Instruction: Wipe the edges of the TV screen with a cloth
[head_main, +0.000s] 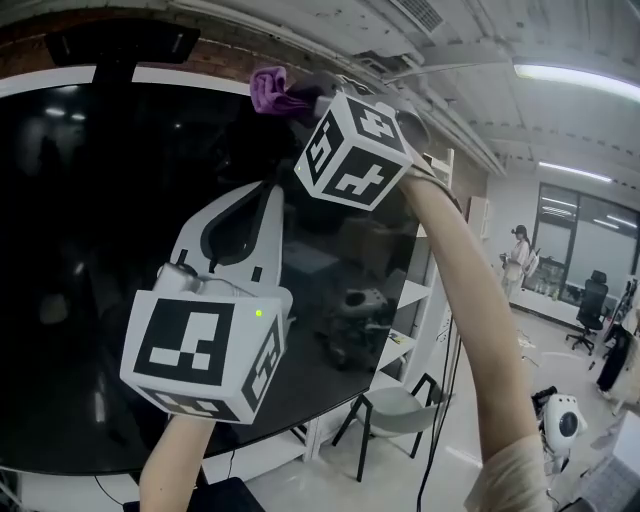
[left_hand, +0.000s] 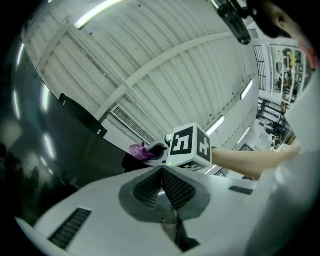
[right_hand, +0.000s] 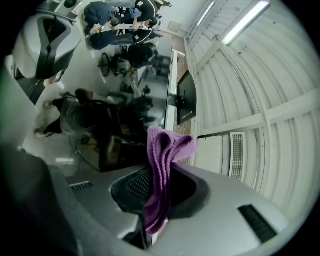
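Note:
A large dark TV screen (head_main: 90, 260) fills the left of the head view, with a white frame along its top edge (head_main: 190, 78). My right gripper (head_main: 290, 95) is raised to that top edge, shut on a purple cloth (head_main: 268, 90) that touches the frame. In the right gripper view the cloth (right_hand: 162, 170) sits folded between the jaws, with the screen (right_hand: 125, 135) just beyond. My left gripper (head_main: 235, 225) is lower, in front of the screen's middle, jaws together and empty. From the left gripper view, the cloth (left_hand: 141, 151) and the right gripper's marker cube (left_hand: 187, 146) show above.
A black box (head_main: 120, 42) is mounted above the TV's top edge. A grey chair (head_main: 395, 410) and white shelving (head_main: 415, 300) stand to the screen's right. A person (head_main: 518, 262) stands far off by the windows, near an office chair (head_main: 590, 310).

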